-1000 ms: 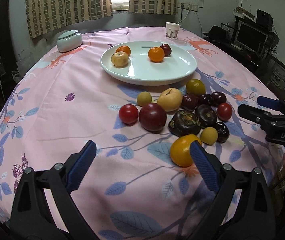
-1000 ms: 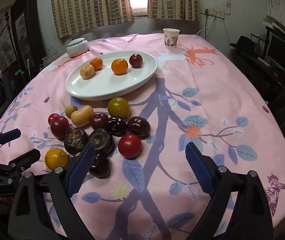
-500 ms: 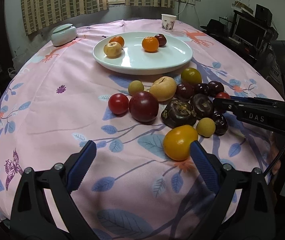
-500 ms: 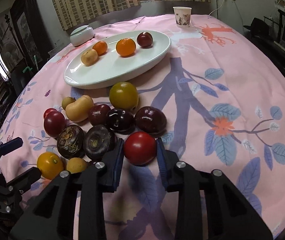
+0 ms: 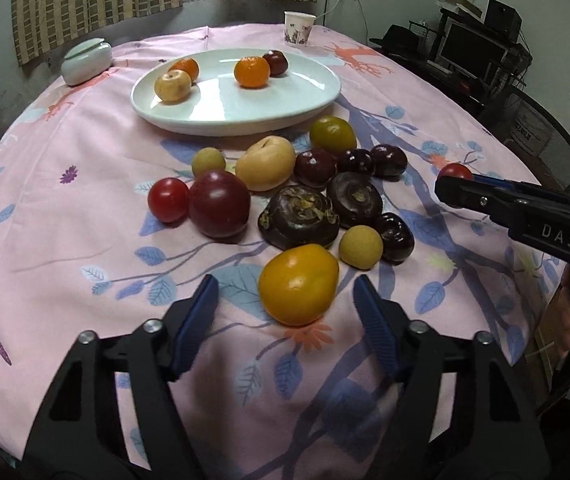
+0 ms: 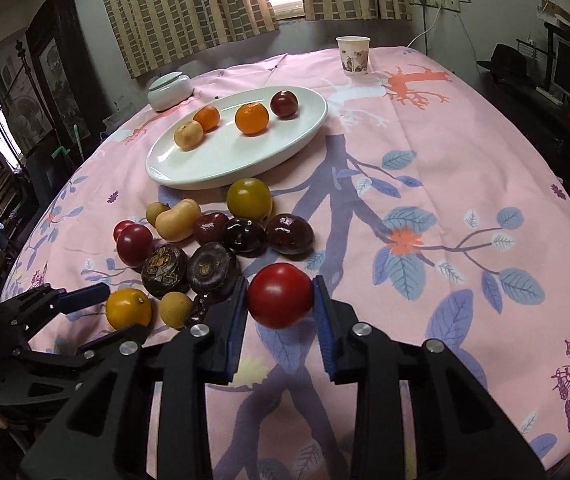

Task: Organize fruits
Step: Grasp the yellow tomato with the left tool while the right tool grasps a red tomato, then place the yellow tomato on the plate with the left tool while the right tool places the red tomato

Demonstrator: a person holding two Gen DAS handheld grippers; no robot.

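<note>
My right gripper point(image 6: 279, 304) is shut on a red tomato point(image 6: 280, 295) and holds it above the cloth beside the fruit pile; it also shows in the left wrist view point(image 5: 455, 171). My left gripper point(image 5: 285, 306) is open, its fingers on either side of a yellow-orange fruit point(image 5: 299, 284) that rests on the cloth. A white oval plate point(image 5: 221, 114) behind the pile holds two oranges, a pale fruit and a dark plum. Several loose fruits, dark, red and yellow, lie between plate and grippers.
A round table carries a pink leaf-print cloth point(image 6: 445, 184). A paper cup point(image 6: 353, 55) and a white lidded jar point(image 6: 169, 91) stand at the far side. Dark furniture and monitors stand to the right of the table.
My right gripper closed on the red tomato and lifted it off the cloth. My left gripper moved forward and narrowed, so the yellow-orange fruit now sits between its fingers.
</note>
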